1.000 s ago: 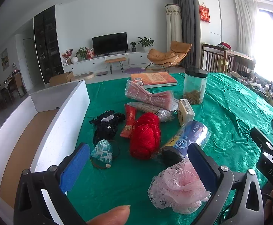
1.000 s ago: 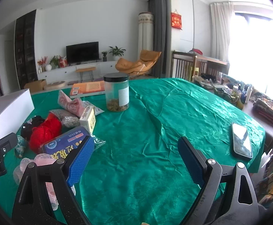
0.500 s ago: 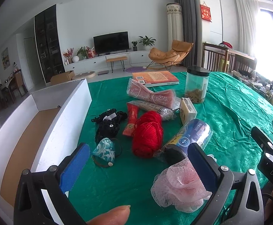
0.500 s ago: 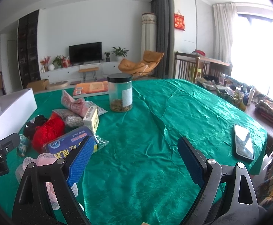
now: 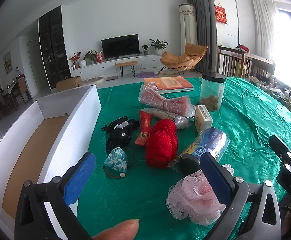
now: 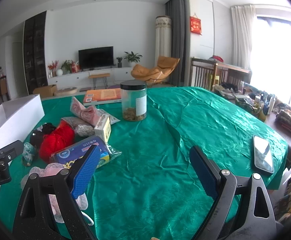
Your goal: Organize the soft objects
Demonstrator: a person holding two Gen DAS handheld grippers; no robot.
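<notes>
**Both claws wide and empty, the first pick not yet made**

The left gripper (image 5: 147,177) stands wide with nothing between its blue pads. Just under its right finger lies the pink mesh bath pouf (image 5: 195,200), partly hidden by that finger. A little ahead between the fingers sits a blue-and-white scrunchie (image 5: 116,162); beyond it are a red yarn ball (image 5: 161,143), black lace fabric (image 5: 119,133) and a wrapped pink cloth (image 5: 161,101). To the gripper's left runs the white box (image 5: 73,132), open and apparently empty.

The right gripper (image 6: 143,172) is also spread wide and holds nothing, poised over bare green tablecloth (image 6: 195,124). The clutter sits off to its left, and a phone (image 6: 262,156) lies off to its right.

The step in hand looks like choosing a first soft item. The pouf seems closest: the left gripper would need to shift right and down to centre on it, close gently, then carry it left into the box.
</notes>
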